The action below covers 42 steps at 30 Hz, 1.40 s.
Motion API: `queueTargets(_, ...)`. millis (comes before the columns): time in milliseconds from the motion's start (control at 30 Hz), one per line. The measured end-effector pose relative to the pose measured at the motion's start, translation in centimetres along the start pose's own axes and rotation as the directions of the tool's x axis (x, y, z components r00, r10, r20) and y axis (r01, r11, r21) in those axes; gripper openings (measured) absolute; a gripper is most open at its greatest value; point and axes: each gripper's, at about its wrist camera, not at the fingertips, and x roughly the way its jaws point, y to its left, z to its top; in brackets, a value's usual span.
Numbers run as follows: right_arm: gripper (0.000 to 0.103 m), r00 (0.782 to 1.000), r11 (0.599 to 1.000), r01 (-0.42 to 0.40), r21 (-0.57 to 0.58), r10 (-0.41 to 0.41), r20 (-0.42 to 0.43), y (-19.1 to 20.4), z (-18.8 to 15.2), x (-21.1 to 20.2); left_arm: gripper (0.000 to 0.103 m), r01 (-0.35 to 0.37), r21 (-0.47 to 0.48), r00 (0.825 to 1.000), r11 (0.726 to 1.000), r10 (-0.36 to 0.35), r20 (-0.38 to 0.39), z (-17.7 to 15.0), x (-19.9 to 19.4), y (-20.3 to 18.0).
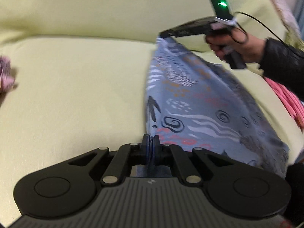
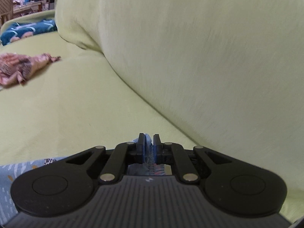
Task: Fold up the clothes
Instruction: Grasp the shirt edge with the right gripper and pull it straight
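A blue-grey patterned garment [image 1: 191, 102] hangs stretched above the yellow-green sofa seat [image 1: 76, 95]. My left gripper [image 1: 151, 139] is shut on its near edge. My right gripper [image 1: 163, 35] is shut on its far corner, held up near the sofa back. In the right wrist view my right gripper [image 2: 148, 139] pinches a blue fold of the garment [image 2: 148, 142], and more of the cloth [image 2: 11, 172] shows at the lower left.
A crumpled pink patterned garment [image 2: 20, 66] lies on the seat to the left, also at the left edge of the left wrist view [image 1: 6, 74]. A teal cloth [image 2: 28, 30] lies farther off. A pink striped cloth [image 1: 286, 98] lies at the right. The sofa back [image 2: 209, 47] rises close by.
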Motion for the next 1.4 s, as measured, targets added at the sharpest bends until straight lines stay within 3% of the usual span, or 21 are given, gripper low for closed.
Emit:
queueTargets(100,0.008,0.997,0.998,0.067,0.004,-0.067,-0.028,0.2,-0.9,1.1,0.000,0.014,-0.019,1.000,1.000,-0.014,-0.011,0.0,1.1,0.5)
queueTargets(233,0.028,0.992,0.985,0.129,0.113,-0.127,-0.026,0.9,-2.0,-4.0,0.000,0.056,-0.056,0.998,0.997,-0.056,-0.014,0.3,1.1,1.2)
queueTargets(333,0.030,0.999,0.990,0.032,0.134,-0.036,0.027,3.7,-4.9,-10.8,0.002,0.095,-0.095,0.995,0.991,-0.096,-0.007,0.0,0.3,2.0)
queueTargets(433,0.031,0.997,0.997,-0.060,0.058,0.057,0.061,9.1,-9.3,-17.2,0.010,0.094,-0.098,0.996,0.991,-0.094,0.001,-0.5,-1.0,2.4)
queueTargets(500,0.032,0.996,0.997,-0.058,-0.053,0.061,0.058,13.6,-12.4,-20.3,0.024,0.056,-0.046,0.998,0.997,-0.056,0.007,-0.9,-2.4,2.3)
queueTargets(600,0.032,0.999,0.977,-0.019,-0.213,0.029,0.043,19.0,-16.1,-22.8,0.026,-0.038,0.159,0.999,0.987,0.037,0.010,-2.1,-4.4,0.0)
queueTargets(700,0.032,0.999,0.932,0.033,-0.360,-0.025,0.028,23.5,-19.1,-23.9,0.028,-0.076,0.412,0.997,0.908,0.076,0.018,-3.9,-5.8,-3.0)
queueTargets(867,0.032,0.993,0.887,0.118,-0.447,-0.113,0.037,26.6,-20.9,-23.7,0.031,-0.159,0.712,0.986,0.684,0.149,0.078,-7.5,-6.6,-7.2)
queueTargets(967,0.032,0.983,0.863,0.180,-0.472,-0.168,0.067,26.7,-21.1,-23.3,0.032,-0.225,0.792,0.973,0.568,0.177,0.149,-8.7,-6.1,-8.3)
queueTargets(1067,0.031,0.975,0.824,0.216,-0.523,-0.210,0.072,26.9,-20.9,-21.9,0.032,-0.248,0.846,0.967,0.472,0.174,0.186,-9.2,-4.7,-9.2)
queueTargets(1133,0.026,0.973,0.794,0.218,-0.567,-0.218,0.070,26.9,-20.8,-21.0,0.033,-0.243,0.876,0.966,0.416,0.190,0.178,-9.4,-3.3,-9.5)
queueTargets(1167,0.017,0.982,0.799,0.177,-0.575,-0.182,0.049,26.6,-20.4,-20.9,0.033,-0.245,0.885,0.963,0.397,0.204,0.176,-9.4,-2.4,-9.5)
queueTargets(1200,0.001,0.989,0.815,0.130,-0.564,-0.147,0.016,26.3,-19.8,-20.9,0.023,-0.245,0.883,0.963,0.400,0.207,0.173,-9.2,-1.8,-9.4)
queueTargets(1233,0.001,0.993,0.839,0.085,-0.538,-0.116,-0.024,25.6,-19.1,-21.3,0.015,-0.233,0.866,0.967,0.442,0.202,0.157,-8.6,-1.6,-9.3)
queueTargets(1267,0.001,0.996,0.868,0.026,-0.495,-0.065,-0.063,24.4,-18.0,-21.9,0.005,-0.209,0.834,0.974,0.511,0.188,0.128,-7.7,-1.7,-8.9)
queueTargets(1333,0.000,0.991,0.908,-0.109,-0.405,0.066,-0.119,21.5,-15.5,-23.2,0.005,-0.167,0.765,0.985,0.623,0.134,0.106,-5.8,-2.5,-8.2)
queueTargets(1400,0.000,0.978,0.927,-0.195,-0.319,0.159,-0.137,18.3,-13.5,-23.7,0.004,-0.138,0.713,0.990,0.688,0.091,0.103,-4.2,-3.1,-7.4)
